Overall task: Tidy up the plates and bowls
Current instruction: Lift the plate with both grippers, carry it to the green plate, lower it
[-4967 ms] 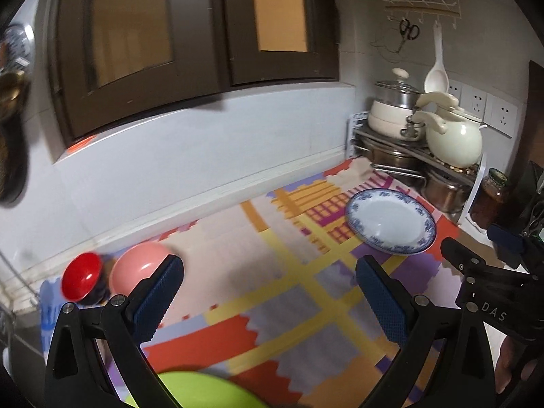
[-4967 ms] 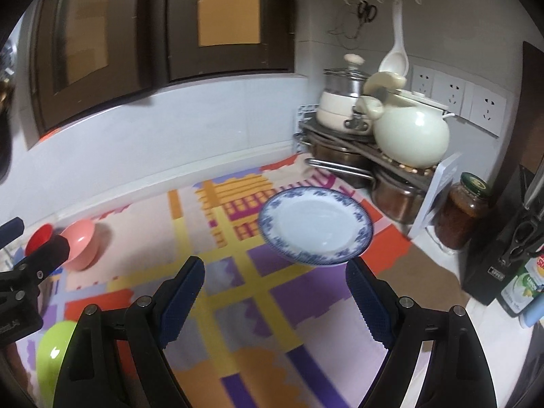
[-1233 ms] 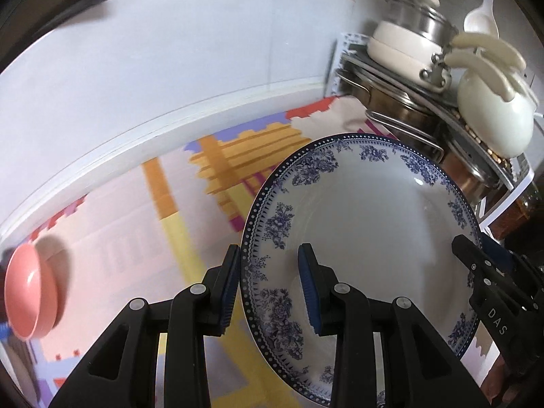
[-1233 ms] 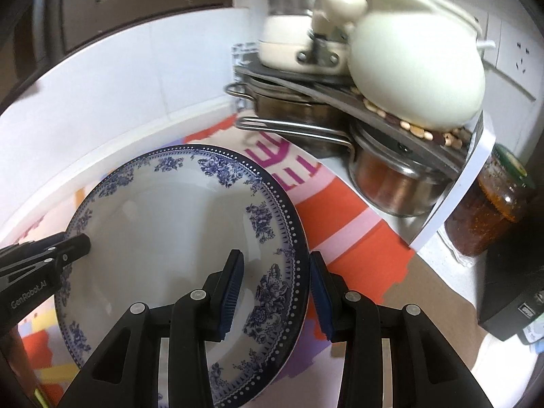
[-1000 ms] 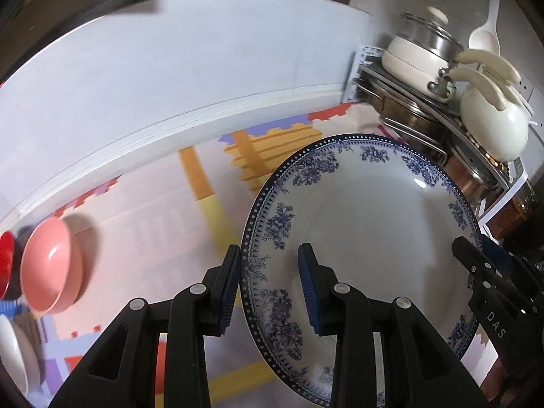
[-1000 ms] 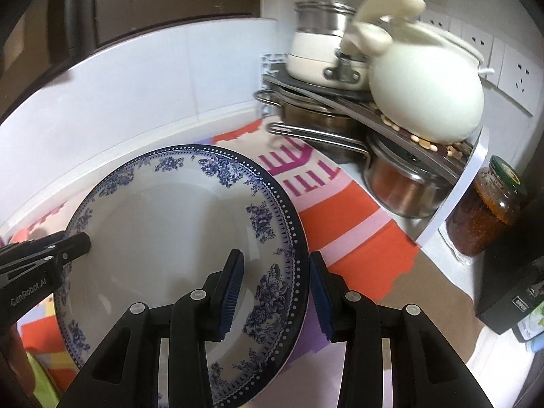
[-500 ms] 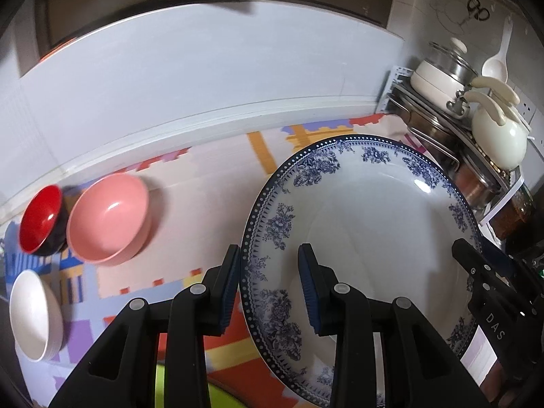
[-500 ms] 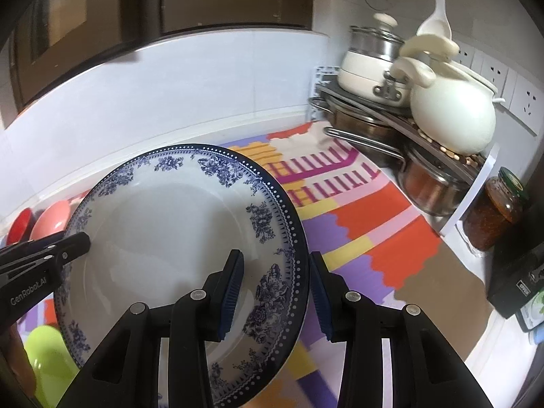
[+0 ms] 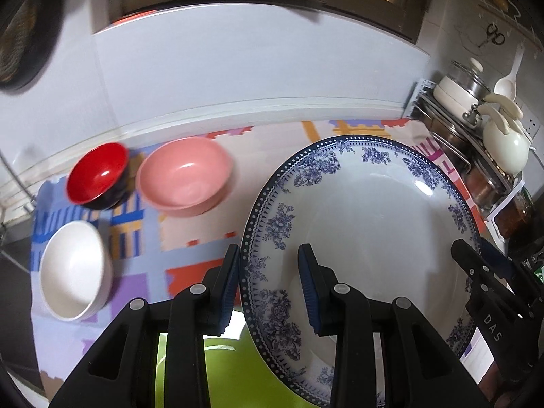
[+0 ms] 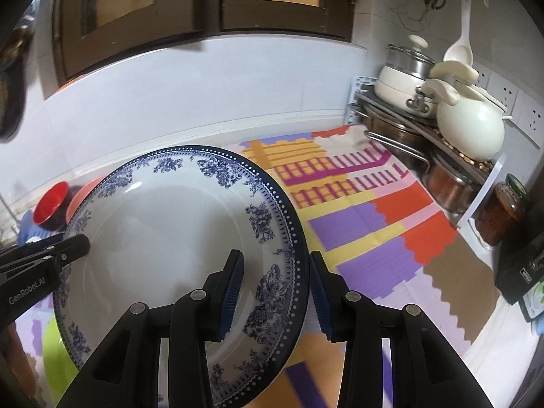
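Two grippers are seen, and both are made of black plastic. The left gripper is built with two thick arms, and a round silver screw is set in each arm. Dark blue pads with fine ridges are fitted on the inner sides of its fingers. The right gripper is made the same way, with silver screws and ribbed blue pads. White letters "GenRobot.AI" are printed on the side of the left gripper, and "DAS" is printed on the right one.
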